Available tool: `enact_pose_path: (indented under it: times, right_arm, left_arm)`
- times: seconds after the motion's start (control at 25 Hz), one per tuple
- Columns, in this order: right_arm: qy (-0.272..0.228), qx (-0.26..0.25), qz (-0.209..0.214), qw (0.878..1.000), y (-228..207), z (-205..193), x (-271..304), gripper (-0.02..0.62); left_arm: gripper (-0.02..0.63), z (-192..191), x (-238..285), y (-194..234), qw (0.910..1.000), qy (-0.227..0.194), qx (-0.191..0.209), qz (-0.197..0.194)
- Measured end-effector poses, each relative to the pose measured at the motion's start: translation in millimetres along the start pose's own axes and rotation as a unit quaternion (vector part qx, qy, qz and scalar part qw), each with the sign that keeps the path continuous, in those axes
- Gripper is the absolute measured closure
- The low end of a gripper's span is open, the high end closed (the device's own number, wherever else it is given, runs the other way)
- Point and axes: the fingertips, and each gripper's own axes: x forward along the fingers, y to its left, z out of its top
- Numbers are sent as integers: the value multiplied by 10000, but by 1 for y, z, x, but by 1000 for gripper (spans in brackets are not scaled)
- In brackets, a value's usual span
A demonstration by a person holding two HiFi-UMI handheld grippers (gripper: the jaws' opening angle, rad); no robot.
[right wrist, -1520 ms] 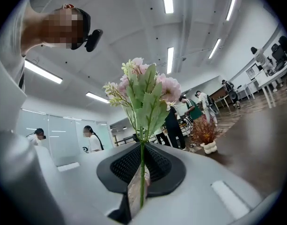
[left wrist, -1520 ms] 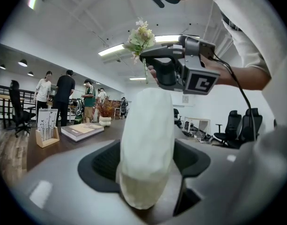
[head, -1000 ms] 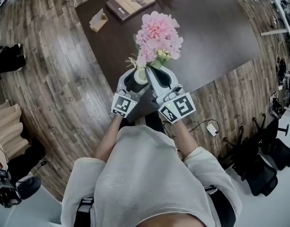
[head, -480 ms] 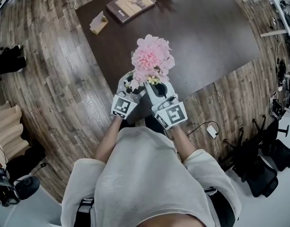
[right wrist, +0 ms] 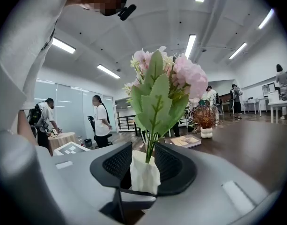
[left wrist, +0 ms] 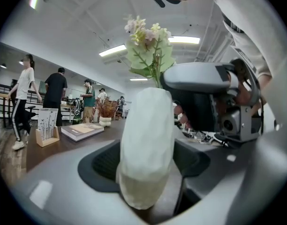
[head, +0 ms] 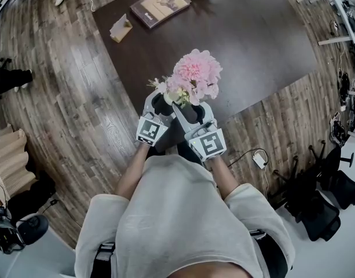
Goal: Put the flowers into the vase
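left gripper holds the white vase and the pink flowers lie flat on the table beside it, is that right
Not quite. The left gripper does hold the white vase, but the pink flowers do not lie on the table: their stems stand in the vase's mouth, as the right gripper view shows.

Pale pink flowers (head: 196, 74) with green leaves; creamy white vase (left wrist: 147, 144); dark brown table (head: 264, 45); grey-brown wood-grain floor (head: 79, 97); grey left gripper (left wrist: 145, 165) and right gripper (right wrist: 143, 168), black textured pads (right wrist: 116, 164), black-and-white square markers on each cube.
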Motion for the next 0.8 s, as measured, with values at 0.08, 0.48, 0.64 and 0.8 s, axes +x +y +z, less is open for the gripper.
enact_pose_path:
  times: [0.08, 0.48, 0.64, 0.8]
  right_arm:
    - [64, -28, 63, 10000, 2, -2, 0, 440]
    - [257, -503, 203, 9982, 8, -10, 0, 442]
    - [300, -469, 109, 9984, 6, -13, -2, 442]
    - [336, -275, 61, 9990, 6, -18, -3, 393]
  left_arm:
    - [261, 0, 0, 0, 10000, 1, 7, 3]
    - [261, 0, 1, 0, 10000, -11, 9, -12]
    - [262, 1, 2, 0, 10000, -12, 13, -8]
    - [261, 0, 2, 1, 10000, -13, 2, -7]
